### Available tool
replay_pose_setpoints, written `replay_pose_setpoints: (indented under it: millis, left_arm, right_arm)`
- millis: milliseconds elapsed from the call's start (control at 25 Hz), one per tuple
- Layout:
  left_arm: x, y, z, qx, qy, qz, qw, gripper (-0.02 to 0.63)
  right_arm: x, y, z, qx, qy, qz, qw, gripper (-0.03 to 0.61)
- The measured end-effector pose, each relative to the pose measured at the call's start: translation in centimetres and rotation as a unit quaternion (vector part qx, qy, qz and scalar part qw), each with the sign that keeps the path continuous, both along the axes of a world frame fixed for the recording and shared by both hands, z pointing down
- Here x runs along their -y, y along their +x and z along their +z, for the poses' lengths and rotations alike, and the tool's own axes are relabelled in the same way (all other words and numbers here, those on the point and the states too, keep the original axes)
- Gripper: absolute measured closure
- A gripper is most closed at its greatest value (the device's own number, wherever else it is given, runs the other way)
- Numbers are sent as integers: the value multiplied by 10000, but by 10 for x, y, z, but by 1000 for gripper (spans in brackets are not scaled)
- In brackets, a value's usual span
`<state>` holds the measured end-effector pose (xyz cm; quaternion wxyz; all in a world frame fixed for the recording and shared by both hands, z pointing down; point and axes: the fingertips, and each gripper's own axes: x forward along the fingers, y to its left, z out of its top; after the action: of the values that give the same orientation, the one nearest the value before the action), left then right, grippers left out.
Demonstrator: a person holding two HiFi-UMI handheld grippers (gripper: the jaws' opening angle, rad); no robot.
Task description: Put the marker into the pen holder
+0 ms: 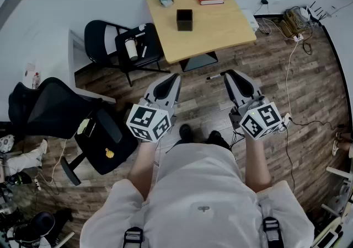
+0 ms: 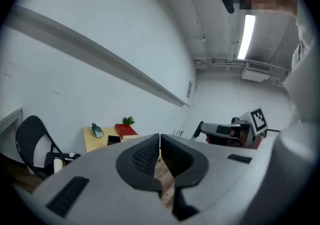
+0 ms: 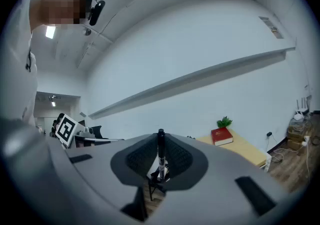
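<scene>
Right gripper (image 1: 226, 74) clamped on the marker (image 1: 214, 76), held over floor (image 1: 201, 106) well short of the wooden table (image 1: 226, 34); black pen holder (image 1: 184, 20) near the table's middle; left gripper (image 1: 176, 77) pinched together, empty, likewise short of the table.

Bright, even light; glaring ceiling tube (image 2: 246, 35), fisheye-warped edges, dark corners
</scene>
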<state>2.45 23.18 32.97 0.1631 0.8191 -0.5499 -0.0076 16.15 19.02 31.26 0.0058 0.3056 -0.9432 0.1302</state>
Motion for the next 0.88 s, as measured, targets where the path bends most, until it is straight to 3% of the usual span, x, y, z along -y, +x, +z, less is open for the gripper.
replay_pose_setpoints:
  millis: [880]
  left_arm:
    - [-19,-21,6,-130,-70,216,9997,604]
  right_arm:
    - [-22,-32,0,119,-79,48,9999,537]
